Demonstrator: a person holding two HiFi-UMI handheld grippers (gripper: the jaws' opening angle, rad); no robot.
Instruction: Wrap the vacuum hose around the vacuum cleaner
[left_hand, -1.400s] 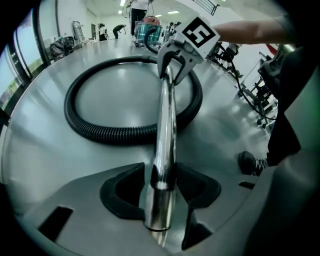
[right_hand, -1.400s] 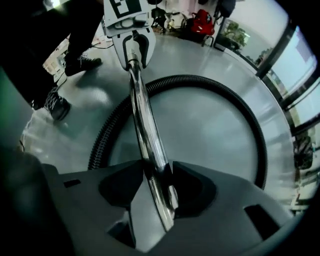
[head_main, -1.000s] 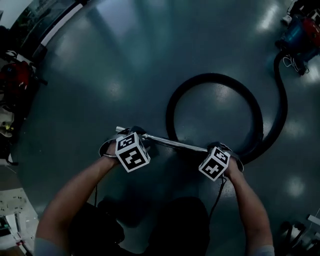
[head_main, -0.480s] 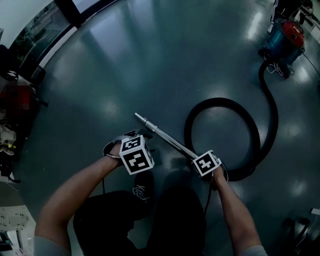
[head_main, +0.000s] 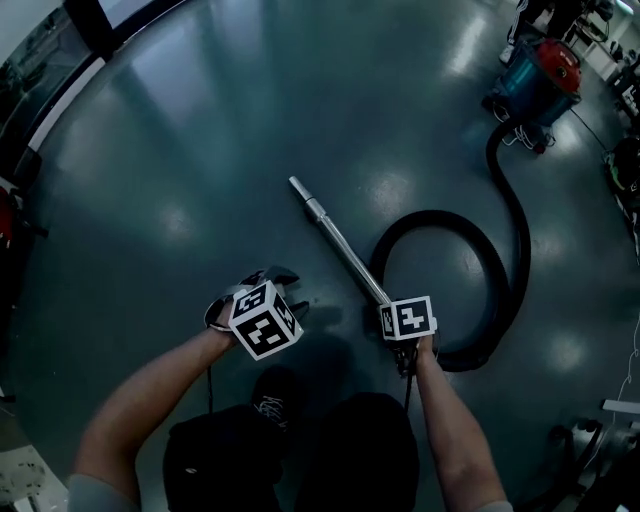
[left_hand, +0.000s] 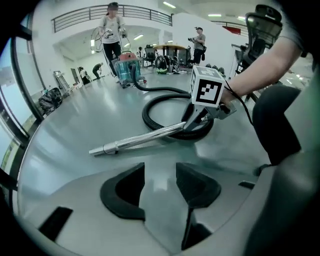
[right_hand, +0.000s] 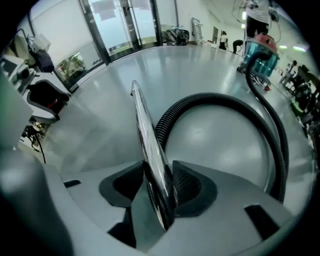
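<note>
The vacuum cleaner (head_main: 540, 75), a blue drum with a red top, stands on the glossy grey floor (head_main: 200, 130) well away from the person. Its black ribbed hose (head_main: 512, 250) leaves its near side, runs toward the person and curls into one full loop flat on the floor, so none of it is around the vacuum cleaner yet.

The hose ends at a chrome wand (head_main: 335, 235), which slants across the floor on the side of the loop away from the vacuum cleaner. The right gripper (head_main: 392, 300) has its jaws pressed against both sides of the wand's near end, part-way closed. The right gripper view shows the tube running straight out between the pads. The wand's free tip points away from the person; I cannot tell whether it touches the floor.

The left gripper (head_main: 265, 280) hangs farther still from the vacuum cleaner, apart from the wand. Its jaws stand apart with only floor between them.

From the vacuum cleaner across to the glass wall (right_hand: 125, 22) the floor is broad and bare. Close around the vacuum cleaner it is tighter: other equipment (head_main: 625, 165) sits just beside it, and people (left_hand: 112, 35) stand right behind it.
</note>
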